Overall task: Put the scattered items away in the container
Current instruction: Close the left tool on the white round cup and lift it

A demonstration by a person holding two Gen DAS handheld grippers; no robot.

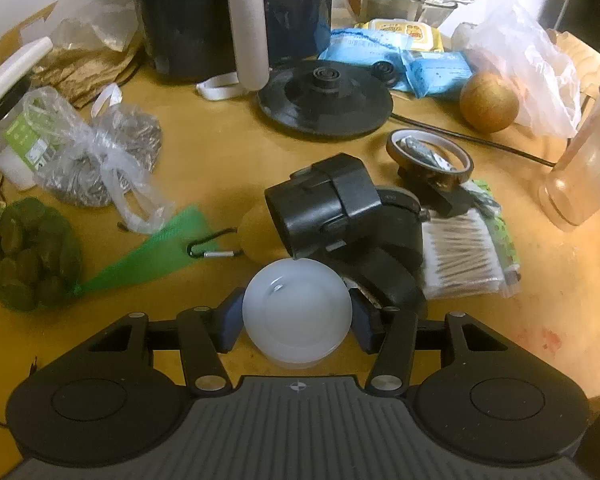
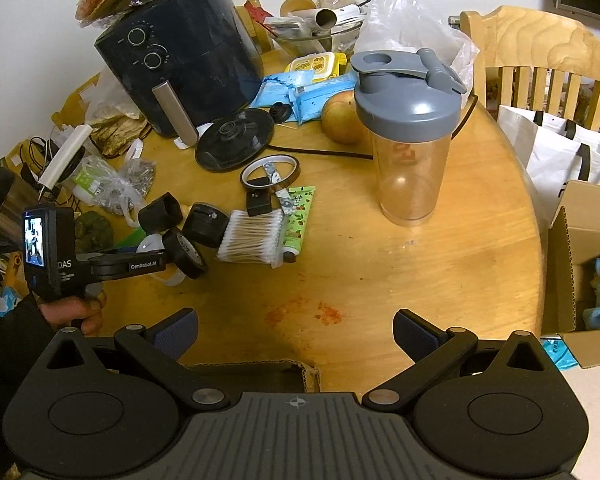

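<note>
A white round plastic tub [image 1: 296,312] stands on the wooden table [image 1: 228,152] between the blue pads [image 1: 230,320] of my left gripper [image 1: 296,322], which is shut on its sides. Just behind it lie black cap-like parts [image 1: 324,204] and a black tape roll [image 1: 384,280]. In the right wrist view a hand holds the left gripper [image 2: 166,258] at the left of the table. My right gripper [image 2: 296,332] stands open over the table's near edge, nothing between its fingers. An open cardboard box [image 2: 580,240] sits beside the table at the right.
Around the tub lie a pack of cotton swabs [image 1: 460,256], a tape ring [image 1: 430,156], a green tube [image 1: 500,232], a carabiner [image 1: 212,246] and a green net bag [image 1: 24,256]. Farther back are a shaker bottle [image 2: 408,132], an air fryer [image 2: 180,48], a kettle base [image 2: 236,140] and a chair [image 2: 540,52].
</note>
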